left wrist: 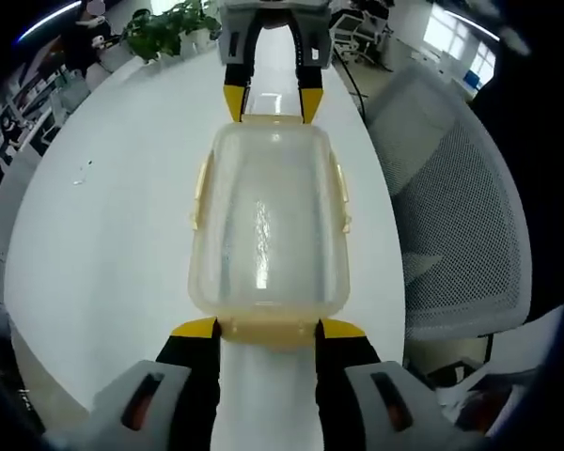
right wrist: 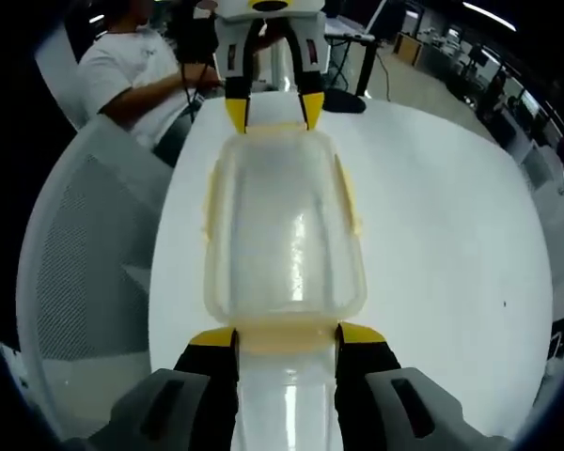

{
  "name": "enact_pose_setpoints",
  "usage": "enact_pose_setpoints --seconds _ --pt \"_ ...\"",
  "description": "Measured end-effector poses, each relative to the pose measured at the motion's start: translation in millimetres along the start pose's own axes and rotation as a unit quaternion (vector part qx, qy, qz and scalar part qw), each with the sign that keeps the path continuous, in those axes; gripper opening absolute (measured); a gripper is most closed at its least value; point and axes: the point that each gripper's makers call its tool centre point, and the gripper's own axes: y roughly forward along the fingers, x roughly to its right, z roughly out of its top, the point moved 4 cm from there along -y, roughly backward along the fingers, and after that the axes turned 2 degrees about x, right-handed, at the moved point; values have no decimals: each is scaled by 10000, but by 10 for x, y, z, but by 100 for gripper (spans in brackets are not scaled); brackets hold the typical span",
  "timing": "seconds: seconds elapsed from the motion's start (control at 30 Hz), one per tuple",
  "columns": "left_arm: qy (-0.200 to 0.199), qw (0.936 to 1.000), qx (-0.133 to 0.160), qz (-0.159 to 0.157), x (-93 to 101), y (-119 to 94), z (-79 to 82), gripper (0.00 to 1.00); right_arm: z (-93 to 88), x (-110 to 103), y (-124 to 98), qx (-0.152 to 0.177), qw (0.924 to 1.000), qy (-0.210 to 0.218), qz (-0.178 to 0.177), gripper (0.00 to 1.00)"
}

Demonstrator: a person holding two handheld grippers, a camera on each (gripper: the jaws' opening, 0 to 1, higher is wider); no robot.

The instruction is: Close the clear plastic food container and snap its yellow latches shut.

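The clear container (left wrist: 268, 221) lies on the white desk (left wrist: 113, 244) with its lid on, held between the 2 claws, 1 at each short end. In the left gripper view, the left claw (left wrist: 268, 329) stands released at the near end: its 2 yellow-tipped jaws are spread, with the near yellow latch (left wrist: 268, 331) between the tips. The right claw (left wrist: 272, 105) faces it from the far end, its tips spread just as wide at the far latch. Yellow latches (left wrist: 201, 193) also run along both long sides of the container, lying close against the walls; whether they are snapped shut cannot be told.

In the right gripper view the right claw (right wrist: 288, 338) is likewise spread at its end of the container (right wrist: 282, 230), and the left claw (right wrist: 274, 115) meets it from across the desk (right wrist: 451, 235). A mesh chair (left wrist: 461, 216) stands beside the desk, potted plants (left wrist: 169, 28) sit at the desk's far end, and a person in a white shirt (right wrist: 122, 66) is behind the left claw.
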Motion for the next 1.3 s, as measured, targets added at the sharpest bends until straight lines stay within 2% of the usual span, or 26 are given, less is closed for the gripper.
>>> enact_pose_setpoints --seconds 0.43,0.93,1.3 --pt "-50 10000 26 -4 33 81 183 38 -188 -11 -88 32 10000 -39 33 39" --pt "9 10000 69 -20 43 278 567 38 -595 -10 -247 21 10000 33 -4 39" --pt "56 10000 68 23 64 406 769 38 -818 -28 -331 22 10000 77 -13 39"
